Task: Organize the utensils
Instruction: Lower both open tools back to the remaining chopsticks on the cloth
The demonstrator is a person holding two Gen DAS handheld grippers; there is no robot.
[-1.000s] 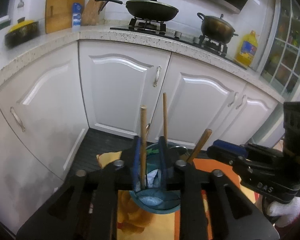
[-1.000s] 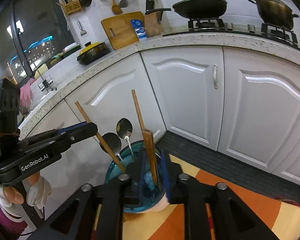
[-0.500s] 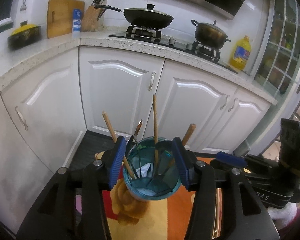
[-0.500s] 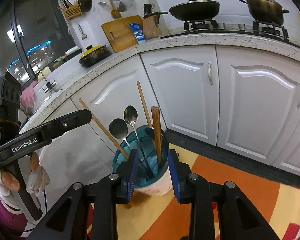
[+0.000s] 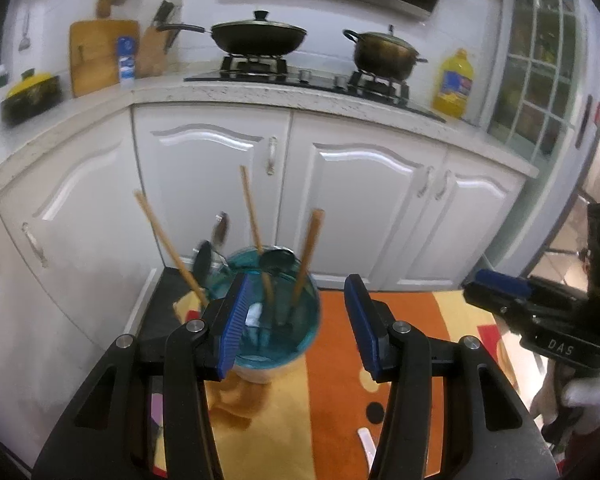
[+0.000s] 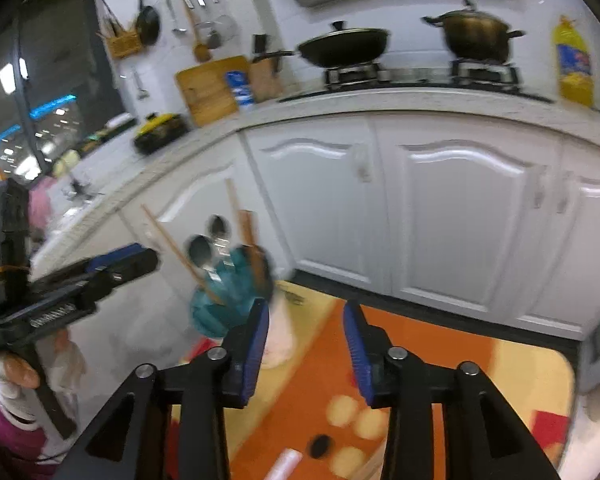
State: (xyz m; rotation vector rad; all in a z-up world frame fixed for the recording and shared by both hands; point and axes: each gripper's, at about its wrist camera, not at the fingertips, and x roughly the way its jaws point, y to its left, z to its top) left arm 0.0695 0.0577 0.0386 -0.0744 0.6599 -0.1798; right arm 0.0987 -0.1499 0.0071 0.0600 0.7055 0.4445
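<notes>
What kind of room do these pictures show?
Most likely a home kitchen: a lidded wok and a pot sit on a gas stove, above white cabinets.

Black left tool [image 5: 296,320], ribbed blue pads [image 5: 232,320], silver screws [image 5: 196,325], white glove [image 5: 588,400].

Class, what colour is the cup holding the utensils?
Teal blue with a pale base: the cup shows best in the left wrist view.

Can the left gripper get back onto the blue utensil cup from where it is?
Probably yes. The left gripper is open, and the blue utensil cup stands just ahead, slightly toward its left finger, with nothing between them.
</notes>
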